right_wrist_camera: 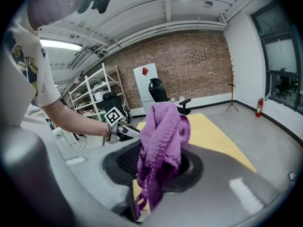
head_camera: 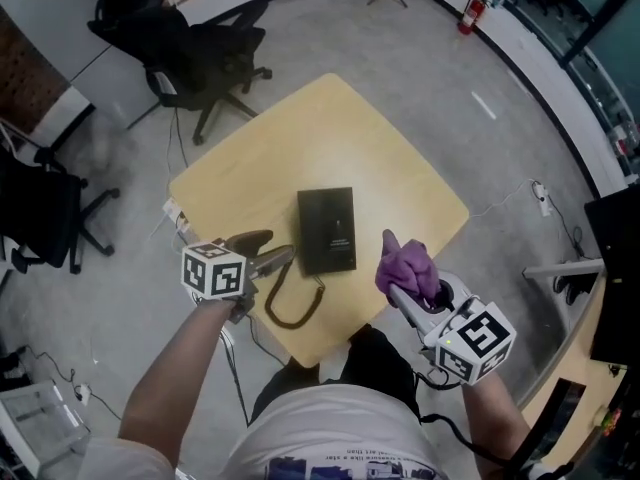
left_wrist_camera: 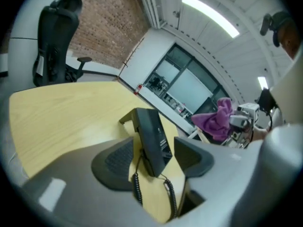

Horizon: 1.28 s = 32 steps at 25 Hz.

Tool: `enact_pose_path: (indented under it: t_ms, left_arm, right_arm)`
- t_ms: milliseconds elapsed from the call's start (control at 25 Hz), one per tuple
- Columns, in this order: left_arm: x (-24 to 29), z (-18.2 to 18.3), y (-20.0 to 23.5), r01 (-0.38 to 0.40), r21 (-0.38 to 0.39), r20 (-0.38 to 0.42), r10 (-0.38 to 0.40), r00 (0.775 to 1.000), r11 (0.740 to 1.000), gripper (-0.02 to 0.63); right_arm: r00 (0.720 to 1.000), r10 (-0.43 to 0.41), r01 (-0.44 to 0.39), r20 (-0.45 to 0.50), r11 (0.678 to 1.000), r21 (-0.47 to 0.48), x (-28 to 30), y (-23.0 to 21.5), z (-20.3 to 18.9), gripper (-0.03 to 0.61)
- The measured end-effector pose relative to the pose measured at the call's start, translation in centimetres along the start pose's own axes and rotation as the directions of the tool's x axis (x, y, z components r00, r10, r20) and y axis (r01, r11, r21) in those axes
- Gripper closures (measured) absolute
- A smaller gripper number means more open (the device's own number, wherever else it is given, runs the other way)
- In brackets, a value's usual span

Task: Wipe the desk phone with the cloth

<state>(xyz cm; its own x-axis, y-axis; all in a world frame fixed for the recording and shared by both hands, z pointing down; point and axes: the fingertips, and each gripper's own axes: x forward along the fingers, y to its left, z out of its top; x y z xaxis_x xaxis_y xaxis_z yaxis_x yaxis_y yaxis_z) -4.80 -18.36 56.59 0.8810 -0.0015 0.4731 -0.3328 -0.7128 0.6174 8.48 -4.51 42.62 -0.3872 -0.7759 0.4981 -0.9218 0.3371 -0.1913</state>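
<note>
The black desk phone (head_camera: 327,230) lies flat in the middle of the square yellow table (head_camera: 400,158), and its coiled cord (head_camera: 291,313) loops toward the near edge. My left gripper (head_camera: 278,248) hovers just left of the phone, open, with nothing pressed between its pads. In the left gripper view the phone (left_wrist_camera: 151,136) shows beyond the spread jaws of that gripper (left_wrist_camera: 154,151), with the cord (left_wrist_camera: 137,189) below. My right gripper (head_camera: 412,293) is right of the phone, shut on a purple cloth (head_camera: 408,266). The cloth (right_wrist_camera: 161,145) bunches up and hangs from the jaws of the right gripper (right_wrist_camera: 158,167).
Black office chairs stand beyond the table's far left corner (head_camera: 200,58) and at the left edge (head_camera: 40,218). A fire extinguisher (head_camera: 470,13) stands by the far wall. A power strip and cables (head_camera: 175,213) lie on the floor by the table's left corner.
</note>
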Motion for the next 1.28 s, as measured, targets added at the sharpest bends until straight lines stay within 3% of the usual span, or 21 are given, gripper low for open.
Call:
enact_pose_path:
  t_ms: [160,360,440,520,760,1040,1280]
  left_arm:
    - [-4.4,-1.7,-4.0,0.024,0.049,0.107,-0.029,0.994,0.998,0.371]
    - [-7.8,-5.1,-9.3,0.014,0.153,0.130,-0.034,0.991,0.988,0.425]
    - [-9.1,-6.5,-11.8,-0.005,0.208,0.129,-0.022,0.991,0.978,0.490]
    - [-10.0,-8.1,-14.5,-0.005,0.241,0.125,-0.026,0.992,0.970,0.606]
    - [-11.4,-14.2,-23.6,-0.013,0.265,0.122,-0.021,0.992,0.964,0.607]
    - [-14.6,-21.1,-31.4,-0.011,0.264,0.081,-0.011,0.997,0.964,0.607]
    - [-17.1,-21.5,-33.8,-0.003,0.332,0.106,-0.034,0.994,0.943,0.607]
  right_arm:
    - [0.999,-0.044,0.044,0.001,0.998,-0.033,-1.6,2.8,-0.8,0.473]
    - [1.000,-0.025,0.025,-0.002,0.998,-0.062,-3.3,6.2,-2.6,0.472]
    - [1.000,-0.008,0.008,0.002,0.995,-0.098,-4.0,7.4,-3.1,0.472]
    - [1.000,0.008,-0.006,0.011,0.990,-0.140,-5.1,8.5,-3.8,0.473]
    - [0.997,0.061,-0.049,0.039,0.966,-0.253,-10.8,12.6,-7.2,0.472]
    - [0.996,0.082,-0.071,0.046,0.974,-0.213,-16.0,16.9,-12.1,0.472]
    - [0.995,0.043,-0.021,0.094,0.974,-0.226,-18.5,19.8,-12.1,0.472]
